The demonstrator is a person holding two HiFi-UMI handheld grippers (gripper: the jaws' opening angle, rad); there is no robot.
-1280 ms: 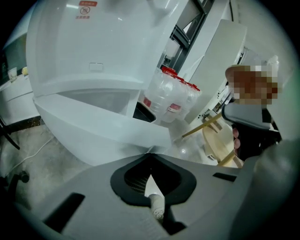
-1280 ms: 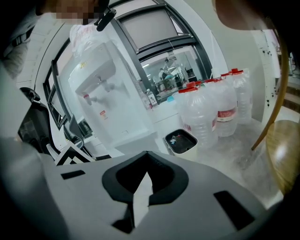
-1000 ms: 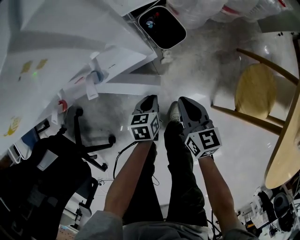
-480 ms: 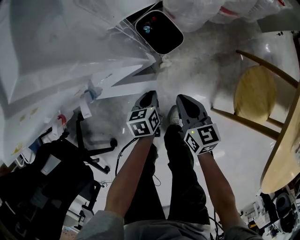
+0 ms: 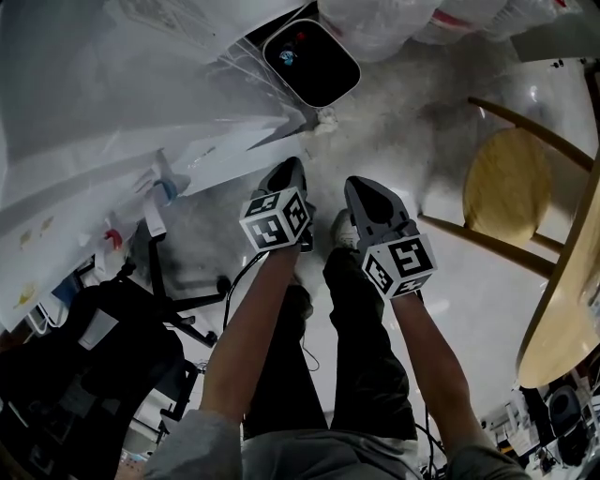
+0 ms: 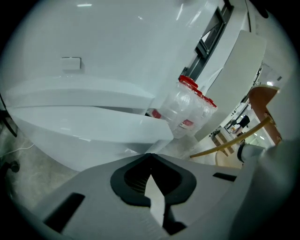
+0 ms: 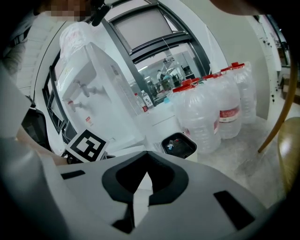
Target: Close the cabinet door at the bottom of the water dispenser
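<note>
The white water dispenser fills the upper left of the head view. Its bottom cabinet door stands swung open, its free edge pointing toward the bin. In the left gripper view the door is a white slab just beyond the jaws. My left gripper hangs a short way in front of the door, apart from it. It is shut and empty. My right gripper is beside it to the right, also shut and empty. The dispenser's taps show in the right gripper view.
A white bin with a black inside stands by the door's free edge. Packs of water bottles lie behind it. A wooden chair and a table edge are at the right, and a black office chair at the lower left.
Both grippers have moved forward and a little left, closer to the open door. Both stayed shut.
</note>
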